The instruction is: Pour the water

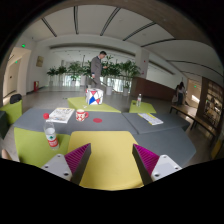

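Far ahead on the table, beyond the wide-open, empty gripper, stand a bottle and a small red cup, so a fast grab might knock the bottle over.

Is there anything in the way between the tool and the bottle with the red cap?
Nothing visible blocks it. The tool is open, over bare yellow table. The bottle stands ahead beside one finger, with only bare tabletop between them.
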{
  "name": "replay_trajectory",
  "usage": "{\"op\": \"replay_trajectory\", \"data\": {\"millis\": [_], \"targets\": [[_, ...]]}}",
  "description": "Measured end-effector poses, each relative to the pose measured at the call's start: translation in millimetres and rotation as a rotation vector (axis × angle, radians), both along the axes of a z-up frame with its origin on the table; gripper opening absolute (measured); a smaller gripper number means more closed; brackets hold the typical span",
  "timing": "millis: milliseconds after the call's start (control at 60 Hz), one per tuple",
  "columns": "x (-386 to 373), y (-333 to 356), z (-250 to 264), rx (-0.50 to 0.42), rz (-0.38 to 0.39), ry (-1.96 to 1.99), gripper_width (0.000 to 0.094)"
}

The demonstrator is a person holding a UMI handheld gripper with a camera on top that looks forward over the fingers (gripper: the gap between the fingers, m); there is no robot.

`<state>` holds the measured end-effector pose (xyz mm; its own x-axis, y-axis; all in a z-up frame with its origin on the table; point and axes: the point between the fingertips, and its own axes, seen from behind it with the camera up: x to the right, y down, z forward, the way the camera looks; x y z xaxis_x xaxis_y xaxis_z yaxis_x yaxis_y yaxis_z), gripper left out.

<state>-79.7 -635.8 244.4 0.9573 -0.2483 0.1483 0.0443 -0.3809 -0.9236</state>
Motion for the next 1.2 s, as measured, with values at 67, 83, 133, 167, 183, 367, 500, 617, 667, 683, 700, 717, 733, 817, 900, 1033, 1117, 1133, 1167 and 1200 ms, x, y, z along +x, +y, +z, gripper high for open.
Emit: {"op": "replay_trajectory", "data": {"millis": [67, 83, 133, 167, 183, 367, 500, 617, 667, 683, 700, 717, 733, 817, 900, 1033, 1117, 1133, 1167, 1200], "targets": [[-4, 2, -6, -0.003, 0.004, 0.004, 0.086], [-5, 2, -7, -0.006, 0.007, 0.005, 0.0858], [-8, 3, -12, -0.01, 0.014, 0.003, 0.086], [-12, 2, -17, -0.015, 0.02, 0.002, 0.0857], [-16, 1, -20, -0.018, 0.025, 0.001, 0.0857], [-77, 7, -62, -0.057, 0.111, -0.001, 0.0857], [-155, 38, -85, -0.059, 0.216, 0.054, 0.086], [-223, 81, -96, -0.035, 0.297, 0.109, 0.0862], [-243, 103, -99, -0.013, 0.311, 0.121, 0.0859], [-249, 110, -99, -0.005, 0.315, 0.122, 0.0862], [-255, 118, -100, 0.004, 0.317, 0.123, 0.0861], [-260, 126, -100, 0.013, 0.319, 0.123, 0.0861], [-265, 133, -101, 0.02, 0.318, 0.123, 0.086], [-279, 169, -109, 0.044, 0.304, 0.118, 0.0861], [-278, 202, -121, 0.058, 0.261, 0.109, 0.0852], [-272, 245, -149, 0.048, 0.214, 0.123, 0.082], [-272, 261, -158, 0.057, 0.215, 0.105, 0.0722], [-273, 263, -159, 0.06, 0.218, 0.103, 0.0684], [-276, 268, -160, 0.072, 0.23, 0.102, 0.0609], [-278, 273, -161, 0.086, 0.244, 0.095, 0.0541]]}}
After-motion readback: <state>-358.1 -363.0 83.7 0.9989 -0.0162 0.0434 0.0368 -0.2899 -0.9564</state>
